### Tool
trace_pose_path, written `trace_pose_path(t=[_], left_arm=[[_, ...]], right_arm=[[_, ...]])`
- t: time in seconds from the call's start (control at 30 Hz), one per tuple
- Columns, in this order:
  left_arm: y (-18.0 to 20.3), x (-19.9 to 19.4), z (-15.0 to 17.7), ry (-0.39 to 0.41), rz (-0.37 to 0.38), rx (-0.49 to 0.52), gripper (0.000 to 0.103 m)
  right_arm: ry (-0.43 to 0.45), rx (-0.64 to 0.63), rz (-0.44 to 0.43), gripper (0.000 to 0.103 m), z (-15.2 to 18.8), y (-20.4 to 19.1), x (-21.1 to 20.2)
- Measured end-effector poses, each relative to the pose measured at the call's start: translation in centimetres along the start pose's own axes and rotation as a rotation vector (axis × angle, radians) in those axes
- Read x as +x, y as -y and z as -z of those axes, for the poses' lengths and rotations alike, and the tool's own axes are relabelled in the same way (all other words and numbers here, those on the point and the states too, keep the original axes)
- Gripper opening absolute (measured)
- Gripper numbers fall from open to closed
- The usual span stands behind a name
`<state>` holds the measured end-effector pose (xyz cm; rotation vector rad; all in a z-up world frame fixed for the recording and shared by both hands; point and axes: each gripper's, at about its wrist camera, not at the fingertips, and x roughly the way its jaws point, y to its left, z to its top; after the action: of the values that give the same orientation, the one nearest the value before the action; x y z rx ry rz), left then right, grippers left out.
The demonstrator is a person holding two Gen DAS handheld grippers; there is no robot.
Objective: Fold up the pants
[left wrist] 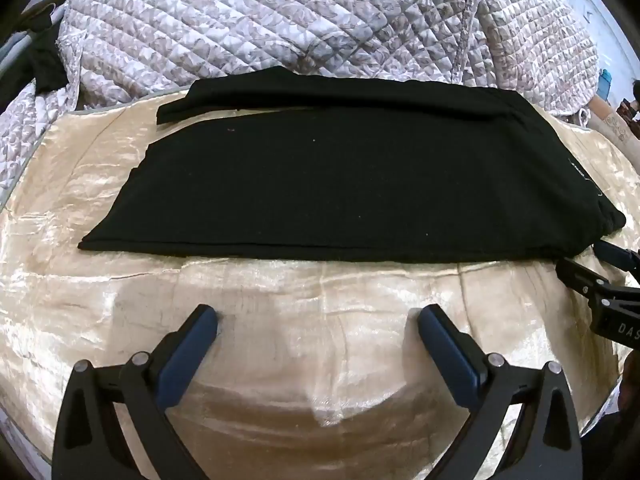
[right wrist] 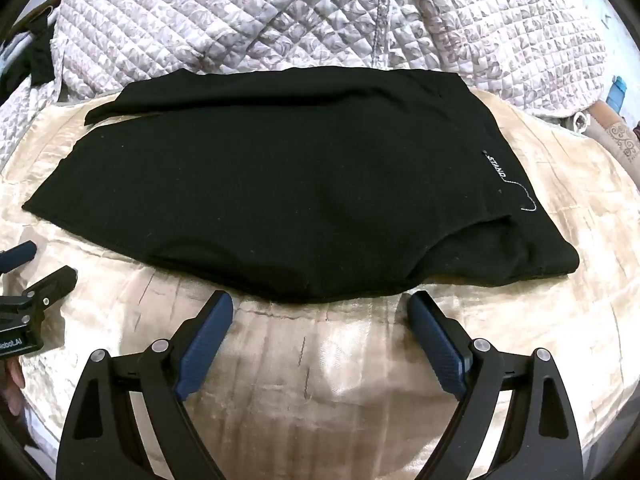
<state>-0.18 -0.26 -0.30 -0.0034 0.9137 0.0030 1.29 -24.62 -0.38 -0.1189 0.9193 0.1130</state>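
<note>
1. Lying flat across the cream satin bedspread, legs to the left, waistband to the right: black pants, already doubled lengthwise.
2. Hovering near the front hem, both apart from the cloth: left gripper and right gripper, jaws spread wide and holding nothing.
3. Judging the knit as soft, light, limp and probably sliding on satin.
4. Pinching both layers together at the leg cuffs and waistband corner looks best.
</note>
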Motion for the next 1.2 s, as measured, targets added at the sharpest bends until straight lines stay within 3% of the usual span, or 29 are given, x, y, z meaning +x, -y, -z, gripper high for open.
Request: trace_pose_path(t=[1.2], left_arm=[[-0.61,-0.57,-0.13,-0.007,0.010,-0.001,0.102]], right_arm=[[0.005,0.017,-0.038,0.089,0.19,-0.27,-0.90]])
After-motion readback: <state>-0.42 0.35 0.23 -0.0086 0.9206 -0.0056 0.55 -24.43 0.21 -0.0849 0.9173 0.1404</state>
